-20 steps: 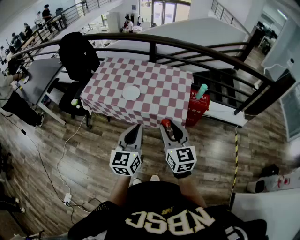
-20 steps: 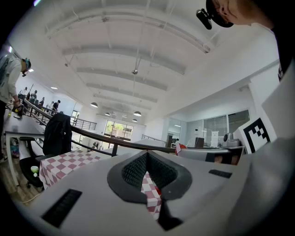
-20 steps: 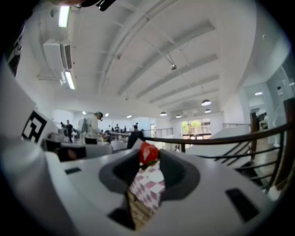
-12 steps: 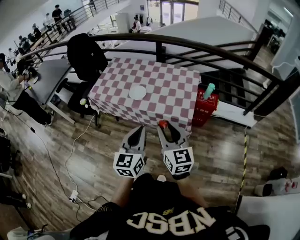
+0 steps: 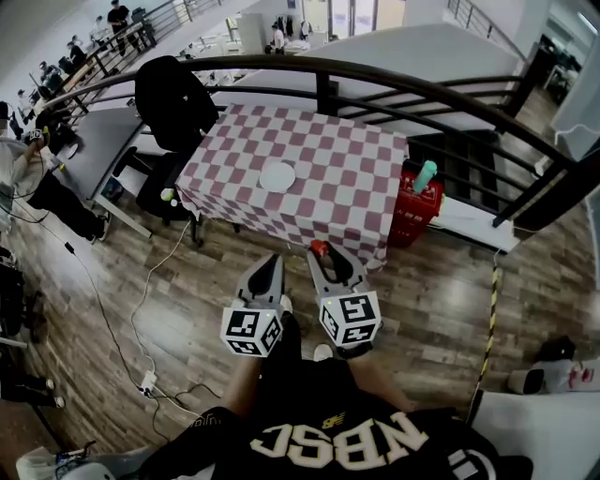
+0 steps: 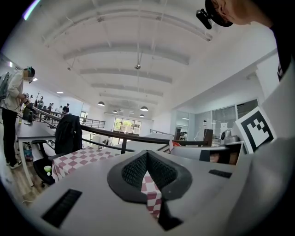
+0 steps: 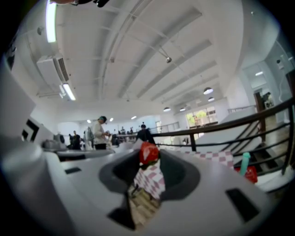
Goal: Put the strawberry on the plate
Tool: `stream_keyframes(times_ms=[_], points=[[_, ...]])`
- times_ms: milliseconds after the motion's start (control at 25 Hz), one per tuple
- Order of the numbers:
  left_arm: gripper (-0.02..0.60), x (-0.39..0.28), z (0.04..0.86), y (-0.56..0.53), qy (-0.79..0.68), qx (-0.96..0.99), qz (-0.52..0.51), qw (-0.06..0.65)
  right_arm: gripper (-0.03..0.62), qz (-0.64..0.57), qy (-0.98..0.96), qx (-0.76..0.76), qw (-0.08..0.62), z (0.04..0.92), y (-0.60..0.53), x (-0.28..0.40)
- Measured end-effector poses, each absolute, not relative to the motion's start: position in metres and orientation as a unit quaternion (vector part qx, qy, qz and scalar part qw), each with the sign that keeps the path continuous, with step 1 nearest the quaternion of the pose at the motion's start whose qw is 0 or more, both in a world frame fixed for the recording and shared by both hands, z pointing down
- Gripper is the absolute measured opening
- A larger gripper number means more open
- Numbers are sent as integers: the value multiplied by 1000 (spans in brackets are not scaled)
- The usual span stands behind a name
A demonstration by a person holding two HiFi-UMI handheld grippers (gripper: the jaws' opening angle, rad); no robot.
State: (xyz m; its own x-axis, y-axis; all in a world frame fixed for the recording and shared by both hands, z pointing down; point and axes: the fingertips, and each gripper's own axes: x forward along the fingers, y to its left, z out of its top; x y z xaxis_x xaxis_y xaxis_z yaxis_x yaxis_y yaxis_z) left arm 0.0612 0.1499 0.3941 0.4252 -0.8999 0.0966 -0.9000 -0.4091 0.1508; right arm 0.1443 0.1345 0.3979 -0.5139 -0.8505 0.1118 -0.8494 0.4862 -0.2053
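The grey plastic left gripper point(image 6: 147, 153) has its two jaws shut at the tips, and it holds nothing. Behind it are a table with a red-and-white checked cloth point(image 6: 76, 159), a hanging black coat point(image 6: 68, 134) and a dark railing point(image 6: 110, 134).

Setting: open-plan office, upper gallery level. Evidence recorded: curved dark railing point(image 5: 394, 80) above a staircase point(image 5: 455, 173); wood-plank floor point(image 5: 441, 291); grey desk point(image 5: 94, 150) with office chair point(image 5: 169, 98) (black jacket hung over it); people point(image 5: 117, 17) at further desks; trailing floor cables point(image 5: 148, 309); glazed doors point(image 5: 319, 14) beyond.
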Motion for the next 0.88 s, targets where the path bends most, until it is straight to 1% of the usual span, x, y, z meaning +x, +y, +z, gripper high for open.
stream_keyframes(times_ms=[320,600,880], points=[[9,42,404,82,-529,842,-10,100,143,-118,854,-506,-15,411,80,135],[9,20,390,8,-508,857,-15,87,143,-105,830,-546,-30,403,1,137],[9,-25,404,-51,-503,858,-8,101,143,-88,827,-550,-76,412,-63,100]])
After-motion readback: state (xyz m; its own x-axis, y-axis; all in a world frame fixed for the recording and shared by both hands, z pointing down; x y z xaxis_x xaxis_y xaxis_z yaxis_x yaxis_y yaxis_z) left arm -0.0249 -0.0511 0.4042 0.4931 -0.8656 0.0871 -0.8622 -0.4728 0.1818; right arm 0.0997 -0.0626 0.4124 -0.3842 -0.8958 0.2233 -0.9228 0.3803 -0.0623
